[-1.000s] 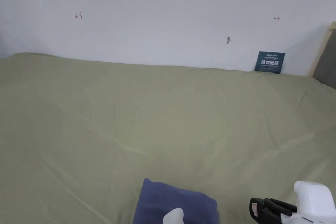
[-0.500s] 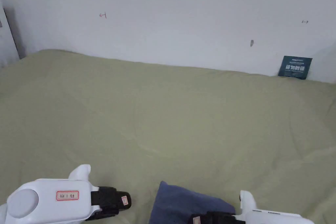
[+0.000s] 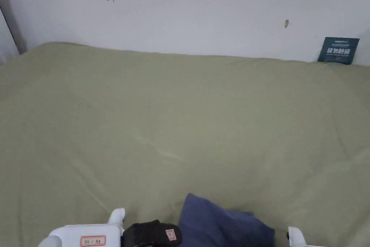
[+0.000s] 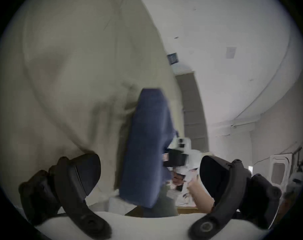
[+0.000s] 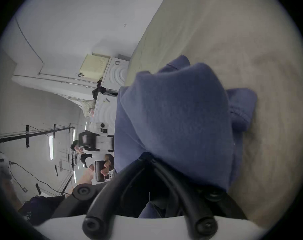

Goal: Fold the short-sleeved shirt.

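We have the dark blue folded cotton shirt (image 3: pixel 224 222) as our landmark, lying on the olive-green bed sheet (image 3: pixel 188 114) at the bed's near edge, close to us. Our right tongs (image 5: pixel 150 155) are closed on a fold of the shirt, both jaws pinching cloth, with the bundle bunched up over them. Our left tongs (image 4: pixel 150 172) sit just left of the shirt with their jaws apart and nothing between them. The main risk, as we judge it, is that the single pinch carries only some of the layers: if we lift or drag from that one point, the looser layers could slide out and the fold could come undone, and a hem lobe (image 5: pixel 240 108) already juts out on the far side of the bundle. A second risk is the bed's near edge; the shirt lies so close to it that a pull toward us could tip part of it over the side. The soft sheet also wrinkles around the shirt and could drag along with it. Beyond the shirt, toward the white wall (image 3: pixel 202 9), the sheet is open and bare, with wide room to its left and right as well, so we would work away from ourselves.
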